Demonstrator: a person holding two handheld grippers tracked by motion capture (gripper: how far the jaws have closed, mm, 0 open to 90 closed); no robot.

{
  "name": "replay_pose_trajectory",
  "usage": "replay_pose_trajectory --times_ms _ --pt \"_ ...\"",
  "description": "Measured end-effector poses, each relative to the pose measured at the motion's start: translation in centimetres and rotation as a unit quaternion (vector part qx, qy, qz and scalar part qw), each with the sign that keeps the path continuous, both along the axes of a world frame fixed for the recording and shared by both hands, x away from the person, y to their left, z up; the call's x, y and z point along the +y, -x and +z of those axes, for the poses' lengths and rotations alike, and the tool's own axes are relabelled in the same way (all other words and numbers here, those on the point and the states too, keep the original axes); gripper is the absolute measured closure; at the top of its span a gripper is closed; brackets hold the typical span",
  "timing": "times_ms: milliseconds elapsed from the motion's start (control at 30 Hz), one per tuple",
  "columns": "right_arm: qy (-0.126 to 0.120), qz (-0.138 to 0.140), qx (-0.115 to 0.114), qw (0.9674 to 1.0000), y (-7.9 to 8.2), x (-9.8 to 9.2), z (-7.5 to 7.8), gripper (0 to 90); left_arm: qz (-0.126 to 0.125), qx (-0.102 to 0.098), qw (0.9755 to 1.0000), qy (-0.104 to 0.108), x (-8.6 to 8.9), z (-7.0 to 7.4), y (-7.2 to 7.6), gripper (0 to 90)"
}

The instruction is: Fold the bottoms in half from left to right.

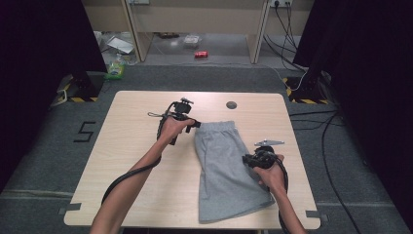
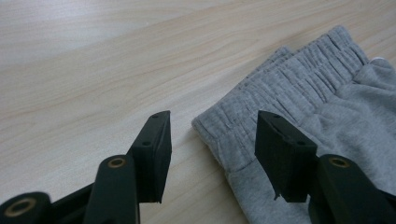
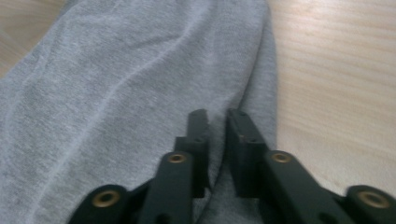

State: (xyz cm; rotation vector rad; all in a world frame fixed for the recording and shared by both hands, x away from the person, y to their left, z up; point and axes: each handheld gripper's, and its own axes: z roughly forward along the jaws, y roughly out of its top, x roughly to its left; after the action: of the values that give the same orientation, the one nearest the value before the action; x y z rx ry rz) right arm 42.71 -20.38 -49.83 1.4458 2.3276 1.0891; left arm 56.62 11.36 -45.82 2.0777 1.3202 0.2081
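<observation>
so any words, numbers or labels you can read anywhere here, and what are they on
"5": a large dark numeral marked on the grey floor left of the table.
Red can on the floor beyond the table: any print on it is too small to read.
Grey shorts: no readable label; a bit of white shows inside the waistband, with no text legible.
Left gripper and right gripper: no markings.

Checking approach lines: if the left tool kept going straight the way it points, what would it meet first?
Most likely the elastic waistband corner of the grey shorts, which lies between the open left tool jaws; depth is uncertain.
</observation>
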Motion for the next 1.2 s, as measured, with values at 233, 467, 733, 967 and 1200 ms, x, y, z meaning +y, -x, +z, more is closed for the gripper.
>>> replay_pose_trajectory --times_ms 233,467,733,967,1200 --pt "0.015 -0.007 -0.033 0.9993 0.0 -0.6 1.3 87.5 0.007 -0.001 1.0 0.006 0.4 -0.1 0.0 45.6" --pt "0.017 -0.034 -0.02 0.9991 -0.9 -2.2 0.0 87.1 0.006 0.001 0.9999 0.009 0.0 0.0 0.0 44.8" --pt "0.012 -0.039 -0.051 0.9979 1.9 -2.7 2.6 73.2 0.008 0.009 0.9997 0.021 0.2 -0.5 0.1 42.4" --pt "0.012 -0.023 -0.045 0.9986 7.2 -2.8 2.9 65.0 0.015 0.01 0.9993 0.034 1.1 -0.6 0.4 41.1" --pt "0.022 -0.026 -0.032 0.9989 11.0 -3.2 2.0 70.9 0.016 0.013 0.9994 0.03 1.3 -0.8 0.5 40.6"
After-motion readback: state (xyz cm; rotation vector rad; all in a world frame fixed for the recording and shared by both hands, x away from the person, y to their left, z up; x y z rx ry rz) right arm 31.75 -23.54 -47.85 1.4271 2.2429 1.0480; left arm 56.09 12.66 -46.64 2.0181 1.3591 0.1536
